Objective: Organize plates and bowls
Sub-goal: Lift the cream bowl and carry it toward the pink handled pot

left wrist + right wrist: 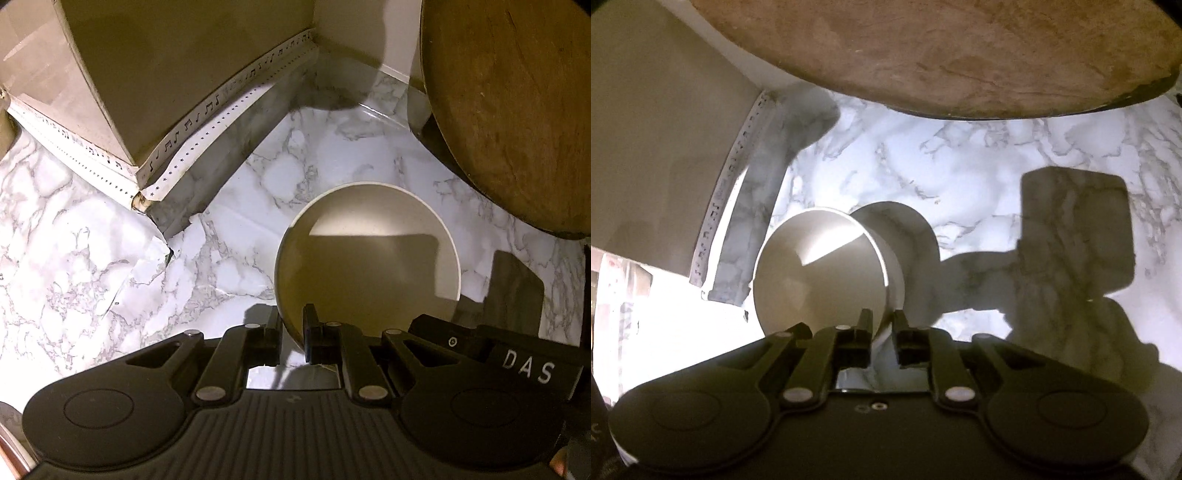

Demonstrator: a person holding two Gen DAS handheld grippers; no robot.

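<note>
Two bowls, one per gripper: left gripper [293, 341] clamped on rim of cream bowl [369, 258], right gripper [882, 341] slightly parted around rim of white bowl [820, 273], pads seemingly just off it. Both bowls tilted over marble counter [92, 266], near round wooden board [517, 110] and tan wall [177, 55]

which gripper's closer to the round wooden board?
Right. The right gripper is at the white bowl's rim on the side toward the round wooden board. The left gripper pinches the rim farther from it.
</note>
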